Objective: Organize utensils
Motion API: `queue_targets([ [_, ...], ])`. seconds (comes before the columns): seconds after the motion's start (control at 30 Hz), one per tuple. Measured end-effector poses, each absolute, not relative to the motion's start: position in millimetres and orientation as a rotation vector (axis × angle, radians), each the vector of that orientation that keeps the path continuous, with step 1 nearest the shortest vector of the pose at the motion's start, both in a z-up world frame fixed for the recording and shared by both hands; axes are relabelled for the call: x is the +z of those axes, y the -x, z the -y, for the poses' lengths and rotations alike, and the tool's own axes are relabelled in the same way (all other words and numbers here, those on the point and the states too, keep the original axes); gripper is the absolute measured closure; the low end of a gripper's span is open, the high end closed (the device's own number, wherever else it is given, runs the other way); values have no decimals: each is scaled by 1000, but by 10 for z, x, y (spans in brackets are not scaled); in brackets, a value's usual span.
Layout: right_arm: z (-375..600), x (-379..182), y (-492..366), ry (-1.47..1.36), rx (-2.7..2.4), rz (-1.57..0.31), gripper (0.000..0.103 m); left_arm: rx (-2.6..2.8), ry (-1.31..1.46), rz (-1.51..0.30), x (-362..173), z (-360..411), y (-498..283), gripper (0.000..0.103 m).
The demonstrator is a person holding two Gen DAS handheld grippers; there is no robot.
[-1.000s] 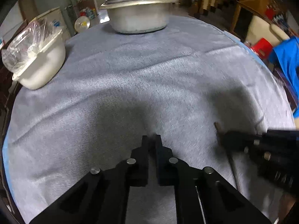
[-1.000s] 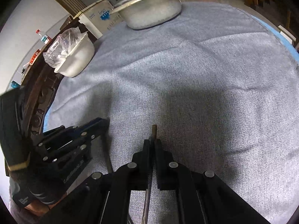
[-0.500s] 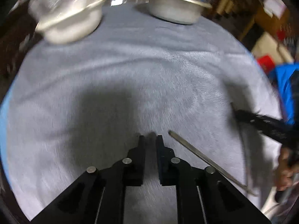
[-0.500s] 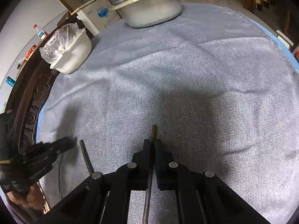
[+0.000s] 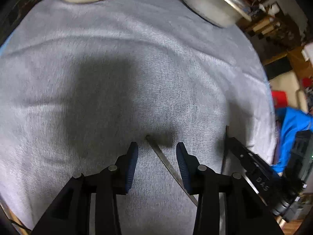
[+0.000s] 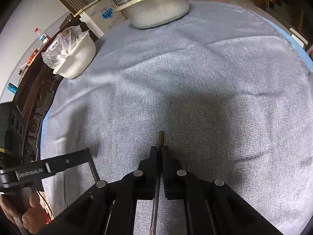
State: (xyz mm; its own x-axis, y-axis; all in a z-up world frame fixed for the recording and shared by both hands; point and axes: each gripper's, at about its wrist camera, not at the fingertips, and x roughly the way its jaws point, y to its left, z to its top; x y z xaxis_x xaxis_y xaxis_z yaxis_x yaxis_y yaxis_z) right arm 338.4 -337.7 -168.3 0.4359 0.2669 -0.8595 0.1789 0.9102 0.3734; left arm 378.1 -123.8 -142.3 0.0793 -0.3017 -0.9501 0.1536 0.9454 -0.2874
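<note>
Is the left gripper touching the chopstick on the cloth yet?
Apart. In the left wrist view the left gripper is open, and the chopstick lies between its fingers with cloth visible on both sides.

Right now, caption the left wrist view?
Open left gripper straddles thin metal chopstick on grey tablecloth.

Grey woven tablecloth [image 6: 215,78], matt; lidded pot [image 6: 156,9] brushed metal; bowl [image 6: 78,58] white, glossy; chopstick [image 5: 166,164] metallic.

We see dim indoor light, soft shadows pooling centrally on the grey cloth [image 5: 176,58], motion blur toward twelve o'clock, fisheye-bent edges.
</note>
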Motion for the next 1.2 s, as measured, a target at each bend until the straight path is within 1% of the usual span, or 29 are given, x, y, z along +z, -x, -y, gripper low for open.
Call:
queue_targets([
  [0.07,3390,-1688,-3382,-457,61,-1129,96,-322,21,-1424,-1412,1379,-3728,68],
  [0.13,3399,-1691,-3383,-465,64,-1130,96,-295,-107,-1383,-1414,1519,-3668,84],
  [0.17,3400,-1691,-3383,-468,64,-1130,96,-296,-133,-1370,-1415,1550,-3649,85],
  [0.23,3401,-1692,-3383,-471,63,-1130,96,-305,-185,-1346,-1418,1584,-3609,93],
  [0.27,3400,-1692,-3384,-472,61,-1130,96,-316,-203,-1333,-1418,1585,-3592,93],
  [0.43,3392,-1688,-3387,-469,50,-1134,96,-420,-335,-1228,-1407,1590,-3486,91],
  [0.63,3374,-1685,-3409,-454,42,-1144,96,-486,-217,-1292,-1382,1298,-3553,89],
  [0.67,3369,-1682,-3418,-448,43,-1150,96,-493,-183,-1319,-1376,1244,-3564,88],
  [0.73,3352,-1671,-3432,-428,44,-1174,96,-490,-130,-1352,-1369,1166,-3578,74],
  [0.77,3343,-1668,-3441,-419,45,-1188,96,-484,-107,-1364,-1364,1114,-3583,72],
  [0.9,3294,-1643,-3454,-382,30,-1257,94,-446,-48,-1432,-1373,1024,-3538,71],
  [0.93,3277,-1635,-3446,-368,27,-1268,89,-430,-40,-1441,-1373,1023,-3533,71],
  [0.97,3265,-1628,-3438,-360,26,-1272,82,-423,-42,-1440,-1362,1026,-3496,71],
  [1.0,3257,-1623,-3426,-357,21,-1275,79,-414,-50,-1441,-1361,1040,-3475,71],
  [1.13,3262,-1623,-3415,-362,2,-1273,78,-376,-86,-1417,-1378,1211,-3519,71],
  [1.2,3271,-1622,-3413,-354,-15,-1271,82,-371,-113,-1402,-1389,1352,-3572,71],
])
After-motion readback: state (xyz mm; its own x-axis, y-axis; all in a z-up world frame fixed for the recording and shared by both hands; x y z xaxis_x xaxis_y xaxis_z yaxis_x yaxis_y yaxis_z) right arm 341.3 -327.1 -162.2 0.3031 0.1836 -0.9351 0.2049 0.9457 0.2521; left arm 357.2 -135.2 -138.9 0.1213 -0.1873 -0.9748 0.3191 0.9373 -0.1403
